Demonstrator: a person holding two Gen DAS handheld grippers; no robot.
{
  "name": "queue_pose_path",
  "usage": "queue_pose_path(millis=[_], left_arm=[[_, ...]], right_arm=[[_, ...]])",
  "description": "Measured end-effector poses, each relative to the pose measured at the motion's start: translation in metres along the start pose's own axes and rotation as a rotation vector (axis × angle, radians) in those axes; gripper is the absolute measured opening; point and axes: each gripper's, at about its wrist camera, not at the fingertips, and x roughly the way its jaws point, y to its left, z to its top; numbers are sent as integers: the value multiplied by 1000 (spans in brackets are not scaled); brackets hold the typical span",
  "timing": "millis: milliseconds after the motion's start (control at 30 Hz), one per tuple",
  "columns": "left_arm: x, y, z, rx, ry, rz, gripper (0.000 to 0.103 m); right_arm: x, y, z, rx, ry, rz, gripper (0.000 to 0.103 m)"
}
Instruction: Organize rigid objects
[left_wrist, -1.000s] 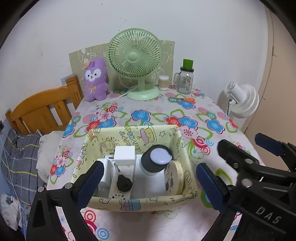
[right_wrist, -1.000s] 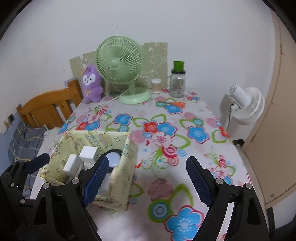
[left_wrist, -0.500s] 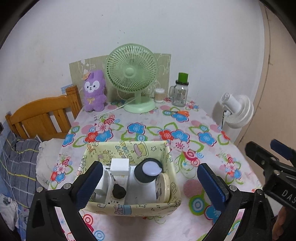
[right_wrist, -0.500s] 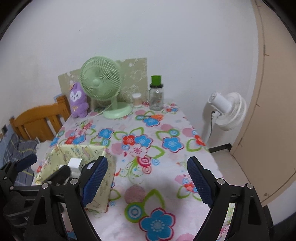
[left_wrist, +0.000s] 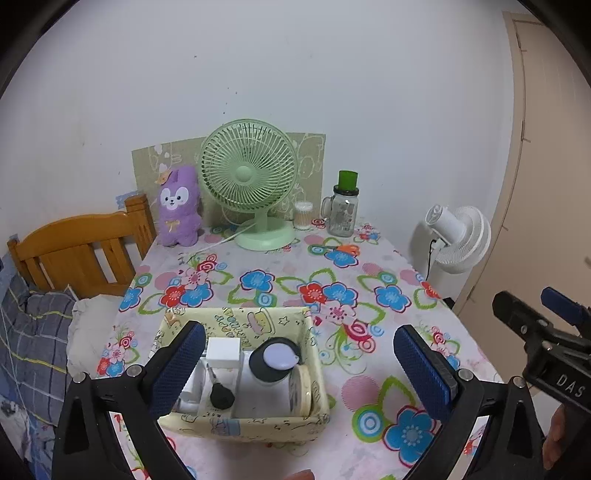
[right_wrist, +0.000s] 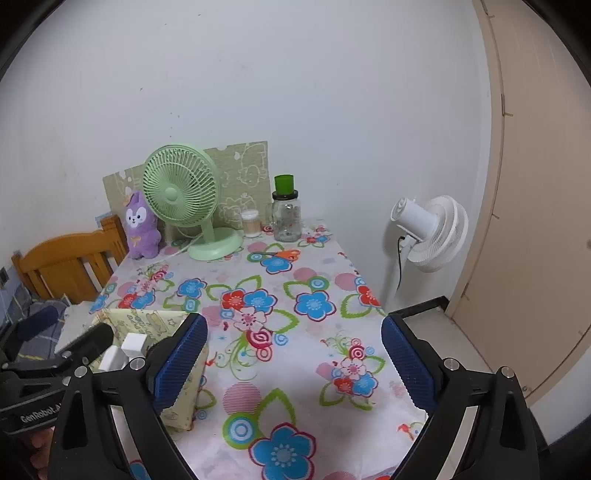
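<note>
Gripper pad (left_wrist: 177, 369) hiding box (left_wrist: 236, 321) corner

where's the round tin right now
In the left wrist view the round tin stands on edge inside the yellow fabric box, against its right wall, beside the black jar with the lilac lid.

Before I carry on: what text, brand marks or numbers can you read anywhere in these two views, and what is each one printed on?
"DAS": white letters on the black body of the right gripper, at the left wrist view's right edge; more may be cut off.
"GenRobot.A": on the body of the left gripper, in the right wrist view; its end is hidden.
Print on the inner wall of the yellow box: upside down, too distorted to read.
Pattern on the glass jar: too small to read.
</note>
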Motion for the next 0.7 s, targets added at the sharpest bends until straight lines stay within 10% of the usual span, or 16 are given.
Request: queue_pose_path(millis=[700], left_arm=[[3, -13, 1, 16, 6, -4, 103]], right_arm=[[1, -11, 3, 24, -26, 5, 102]])
